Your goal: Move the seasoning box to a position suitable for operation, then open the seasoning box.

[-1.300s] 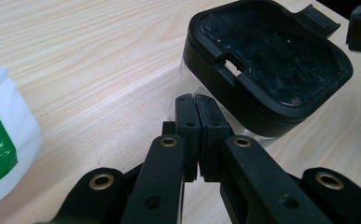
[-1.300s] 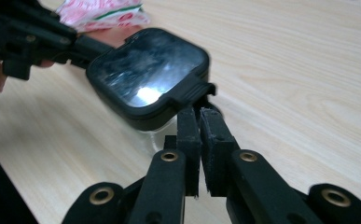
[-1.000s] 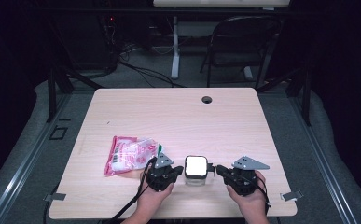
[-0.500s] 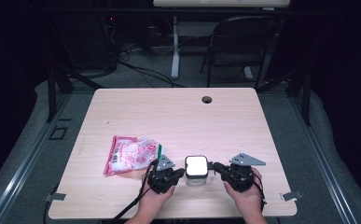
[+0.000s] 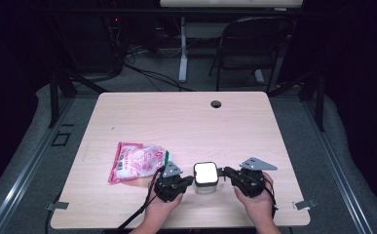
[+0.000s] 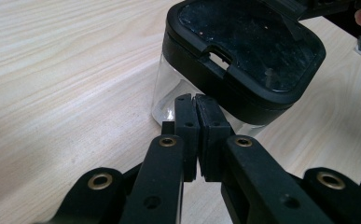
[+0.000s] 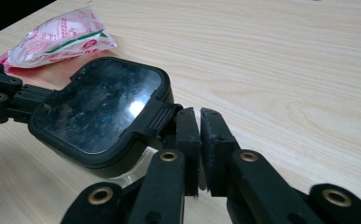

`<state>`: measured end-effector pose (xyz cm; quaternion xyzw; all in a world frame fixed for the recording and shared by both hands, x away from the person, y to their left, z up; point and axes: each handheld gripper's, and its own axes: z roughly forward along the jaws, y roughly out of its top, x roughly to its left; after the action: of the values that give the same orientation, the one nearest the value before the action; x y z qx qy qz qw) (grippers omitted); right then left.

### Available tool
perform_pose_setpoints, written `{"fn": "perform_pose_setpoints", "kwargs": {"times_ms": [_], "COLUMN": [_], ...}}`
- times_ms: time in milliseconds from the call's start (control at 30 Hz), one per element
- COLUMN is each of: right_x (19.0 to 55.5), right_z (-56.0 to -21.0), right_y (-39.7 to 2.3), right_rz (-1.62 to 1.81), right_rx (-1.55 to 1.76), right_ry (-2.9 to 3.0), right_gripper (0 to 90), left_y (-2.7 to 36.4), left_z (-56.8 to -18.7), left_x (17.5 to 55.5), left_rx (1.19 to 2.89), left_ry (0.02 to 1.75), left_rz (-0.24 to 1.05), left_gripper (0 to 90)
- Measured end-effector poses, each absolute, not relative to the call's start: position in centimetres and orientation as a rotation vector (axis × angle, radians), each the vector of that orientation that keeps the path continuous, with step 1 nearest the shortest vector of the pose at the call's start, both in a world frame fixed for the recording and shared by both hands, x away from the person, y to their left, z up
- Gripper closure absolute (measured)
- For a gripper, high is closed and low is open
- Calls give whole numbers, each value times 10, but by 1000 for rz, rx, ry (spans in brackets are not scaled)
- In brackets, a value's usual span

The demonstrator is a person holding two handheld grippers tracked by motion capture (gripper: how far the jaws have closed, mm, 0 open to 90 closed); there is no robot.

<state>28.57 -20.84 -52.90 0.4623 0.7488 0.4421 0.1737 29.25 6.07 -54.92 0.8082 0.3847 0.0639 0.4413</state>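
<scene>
While both hands rest at the near edge of the table (image 5: 186, 122), the 2 grippers flank a small clear jar (image 5: 205, 176) with a black lid, one on each side. At the jar's left, the left gripper (image 5: 190, 180) has its jaws pressed together with nothing between them; in the left gripper view its closed tips (image 6: 197, 105) sit against the jar's clear wall (image 6: 169, 88), just under the rim of the lid (image 6: 243, 51). At the jar's right, the right gripper (image 5: 223, 170) is clenched too, its pads nearly meeting on empty air; in the right gripper view its tips (image 7: 197, 120) lie right beside the ribbed latch tab (image 7: 157, 116) on the lid's edge, though whether they touch it I cannot tell. The jar stands upright on the wood, near the front edge and about mid-width. Farther back and to the left lies a pink-and-white snack packet (image 5: 137, 161), flat on the table, close to the left gripper but apart from the jar.
</scene>
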Motion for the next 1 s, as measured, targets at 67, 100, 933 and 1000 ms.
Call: {"fn": "perform_pose_setpoints", "kwargs": {"times_ms": [67,100,933,1000], "right_x": [285,285,279,279], "right_z": [-528,-527,-510,-511], "right_y": [-210,-211,-194,-193], "right_rz": [1252,1251,1246,1250], "right_rx": [1316,1321,1280,1281], "right_ry": [2106,2097,2094,2100], "right_gripper": [848,844,824,824], "left_y": [61,61,68,68], "left_z": [-549,-549,-538,-538], "left_x": [293,292,290,290], "left_rx": [2009,2005,1987,1987], "left_ry": [954,954,954,951], "left_rz": [166,165,193,194], "left_gripper": [875,875,876,876]}}
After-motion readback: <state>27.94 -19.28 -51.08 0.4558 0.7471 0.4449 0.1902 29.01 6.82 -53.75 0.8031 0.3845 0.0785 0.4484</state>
